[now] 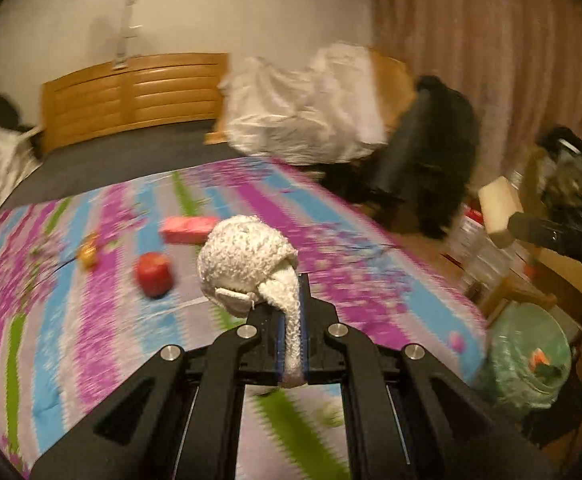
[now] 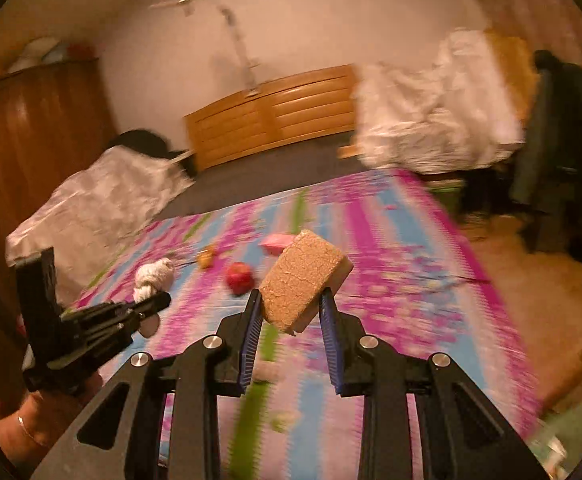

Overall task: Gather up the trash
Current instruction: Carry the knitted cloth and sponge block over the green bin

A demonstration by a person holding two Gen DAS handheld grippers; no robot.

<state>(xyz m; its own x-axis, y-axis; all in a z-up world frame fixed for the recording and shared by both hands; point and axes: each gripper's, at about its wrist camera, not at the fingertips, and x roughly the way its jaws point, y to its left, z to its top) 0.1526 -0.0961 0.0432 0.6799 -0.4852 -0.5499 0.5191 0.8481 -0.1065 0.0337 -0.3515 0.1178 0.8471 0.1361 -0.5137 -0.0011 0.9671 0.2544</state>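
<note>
While both frames blur, left hand-held gripper (image 1: 291,312) pinches a white cloth (image 1: 247,256) tight between its pads, lifted over the bed (image 1: 371,280). Right hand-held gripper (image 2: 291,308) clamps a tan sponge (image 2: 305,280), also above the bed. Beyond: apple (image 1: 154,274), yellow item (image 1: 88,254), pink pack (image 1: 189,229) on the sheet. Green-lined bin (image 1: 527,356) beside the bed; headboard (image 1: 131,96) far.
</note>
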